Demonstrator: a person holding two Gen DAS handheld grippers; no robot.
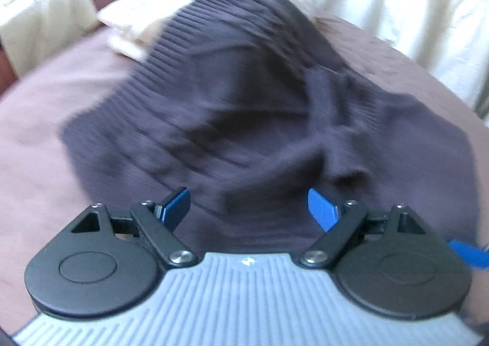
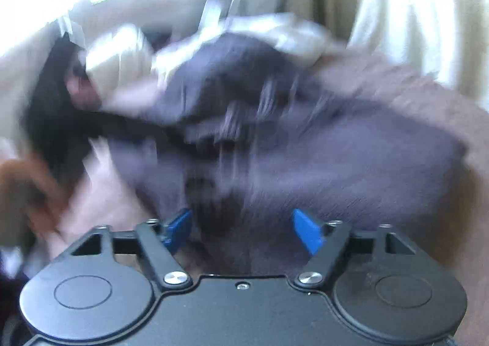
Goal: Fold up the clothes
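Right gripper (image 2: 243,228) jaws spread wide above the dark knit garment (image 2: 336,162) (badly blurred).

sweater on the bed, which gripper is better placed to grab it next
Left, probably. The left gripper is open just over the sweater with its ribbed hem in clear view; the right gripper is open too, but its view is blurred.

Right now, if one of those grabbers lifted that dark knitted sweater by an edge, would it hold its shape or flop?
Probably flop: the dark sweater already lies in soft wrinkles on the pinkish bedcover. Its ribbed knit looks thick, so likely somewhat heavy and grippy rather than slippery.
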